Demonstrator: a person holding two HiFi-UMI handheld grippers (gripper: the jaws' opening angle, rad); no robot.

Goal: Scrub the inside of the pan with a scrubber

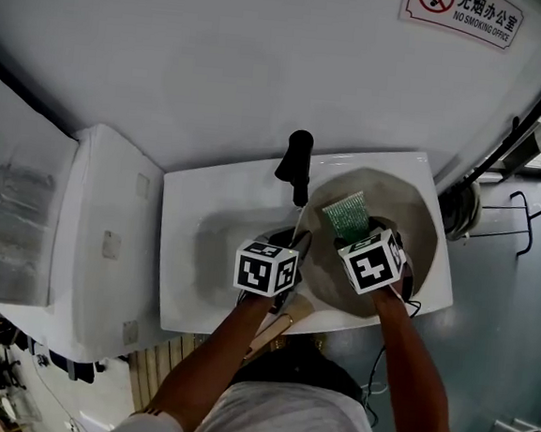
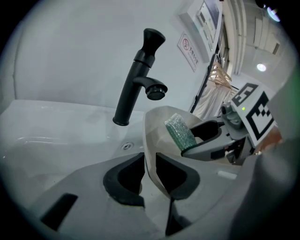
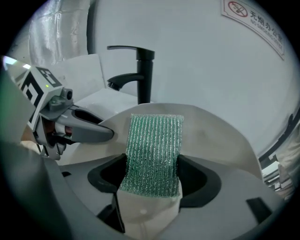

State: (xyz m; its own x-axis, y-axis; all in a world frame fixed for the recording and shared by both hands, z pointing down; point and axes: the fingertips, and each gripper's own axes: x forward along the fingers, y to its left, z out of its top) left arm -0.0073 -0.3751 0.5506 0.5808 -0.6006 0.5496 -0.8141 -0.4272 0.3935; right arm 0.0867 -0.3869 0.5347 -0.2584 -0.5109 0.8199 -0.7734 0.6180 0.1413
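A cream-coloured pan (image 1: 411, 223) rests tilted in the right part of a white sink (image 1: 201, 251). My left gripper (image 1: 296, 241) is shut on the pan's left rim (image 2: 152, 140), one jaw inside the wall and one outside (image 2: 150, 171). Shut on a green mesh scrubber (image 1: 348, 214), my right gripper (image 1: 354, 232) holds it upright over the pan's inside. In the right gripper view the scrubber (image 3: 154, 154) stands between the jaws (image 3: 152, 180), with the pan's inner wall (image 3: 215, 136) behind it. The left gripper view shows the scrubber (image 2: 178, 132) just inside the rim.
A black faucet (image 1: 296, 166) stands at the sink's back edge, just left of the pan. A wooden handle (image 1: 278, 329) sticks out over the sink's front edge. A white cabinet (image 1: 99, 242) adjoins the sink on the left. The wall is close behind.
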